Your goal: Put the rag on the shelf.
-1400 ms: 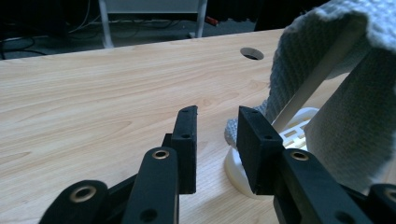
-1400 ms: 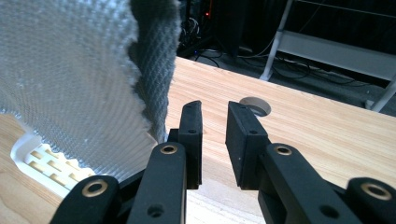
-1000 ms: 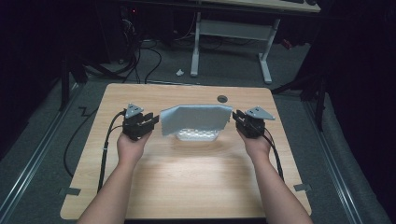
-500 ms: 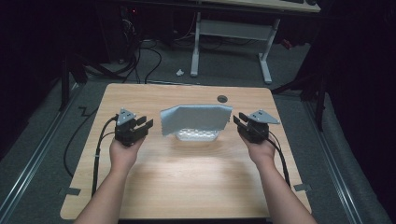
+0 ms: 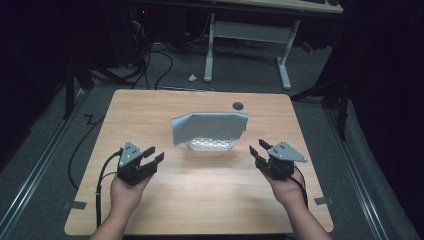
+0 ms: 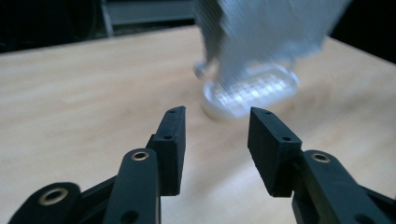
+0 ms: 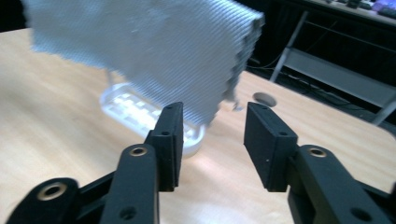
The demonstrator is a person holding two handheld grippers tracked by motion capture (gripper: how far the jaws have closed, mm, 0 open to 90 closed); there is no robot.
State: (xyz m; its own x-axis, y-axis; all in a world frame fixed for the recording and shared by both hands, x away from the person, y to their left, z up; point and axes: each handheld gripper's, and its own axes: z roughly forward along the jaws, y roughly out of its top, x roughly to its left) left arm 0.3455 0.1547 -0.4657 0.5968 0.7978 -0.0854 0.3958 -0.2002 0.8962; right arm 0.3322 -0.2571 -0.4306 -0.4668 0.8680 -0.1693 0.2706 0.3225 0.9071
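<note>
Two hand-held grippers, black bodies, bare forearms.
Left gripper (image 5: 151, 157) and right gripper (image 5: 258, 150): grey three-cornered top plates, black cables, flat rectangular jaws with small screw holes, brass-looking rivets at the linkage pivots.

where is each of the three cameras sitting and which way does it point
High view: fixed above the person's side, looking forward and down on the light wooden table; both forearms, the left gripper and right gripper show.
Left gripper view: rides the left gripper, looking along its open black jaws toward the shallow white ribbed plastic tray.
Right gripper view: rides the right gripper, looking along its open jaws at the grey woven cloth.
Shared: all three show tray, cloth and tabletop.
</note>
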